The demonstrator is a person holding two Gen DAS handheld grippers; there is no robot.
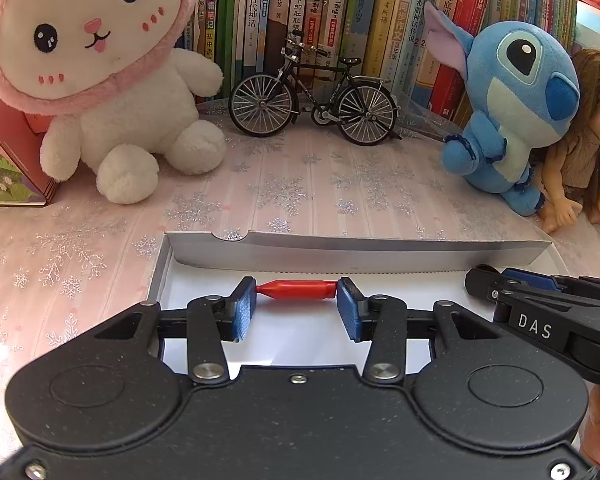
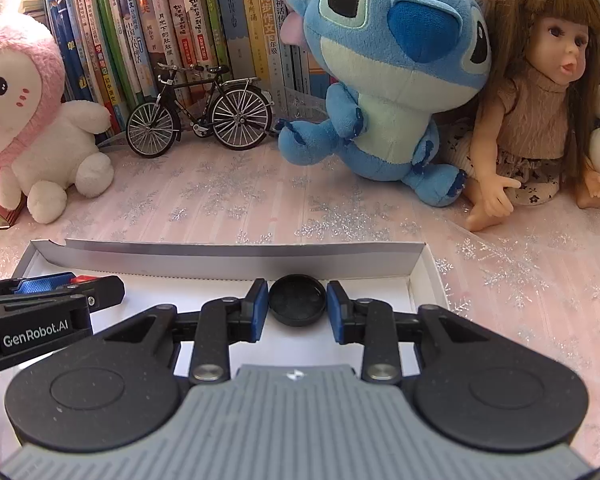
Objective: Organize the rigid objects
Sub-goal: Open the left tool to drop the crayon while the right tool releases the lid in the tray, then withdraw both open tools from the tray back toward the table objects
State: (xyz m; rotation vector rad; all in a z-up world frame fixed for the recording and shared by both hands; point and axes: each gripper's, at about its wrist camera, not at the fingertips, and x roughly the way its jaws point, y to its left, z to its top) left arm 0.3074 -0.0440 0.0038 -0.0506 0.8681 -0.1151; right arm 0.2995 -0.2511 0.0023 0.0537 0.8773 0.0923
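Over the white box point(image 1: 380, 256) on the desk point(image 1: 100, 232), both my grippers point down into it. Left gripper point(image 1: 296, 306): blue pads clamped end-to-end on a red bottle-shaped piece point(image 1: 298, 291), lying crosswise between the fingertips, narrow neck toward the left pad, wide end against the right pad. It sits low over the white floor of the box, near the back wall; can't tell if it touches the floor.

Right gripper point(image 2: 297, 306): pads closed on a round black cap point(image 2: 298, 304), one pad on each side of its rim, hollow side facing the camera. Also inside the box, toward its right end, close to the back wall.

Each gripper shows in the other's view: the right one enters the left wrist view from the right edge, the left one point(image 2: 60, 286) enters the right wrist view from the left edge, with a bit of red visible at its tip. They're side by side, not touching.

Behind the box, along a row of books point(image 1: 340, 12): white-and-pink plush rabbit point(image 1: 100, 80) on the left, a miniature black bicycle point(image 1: 314, 100) in the middle, a blue plush point(image 1: 512, 112), then a doll point(image 2: 540, 100) with long brown hair on the right. Desk cover is pink with silver snowflakes.
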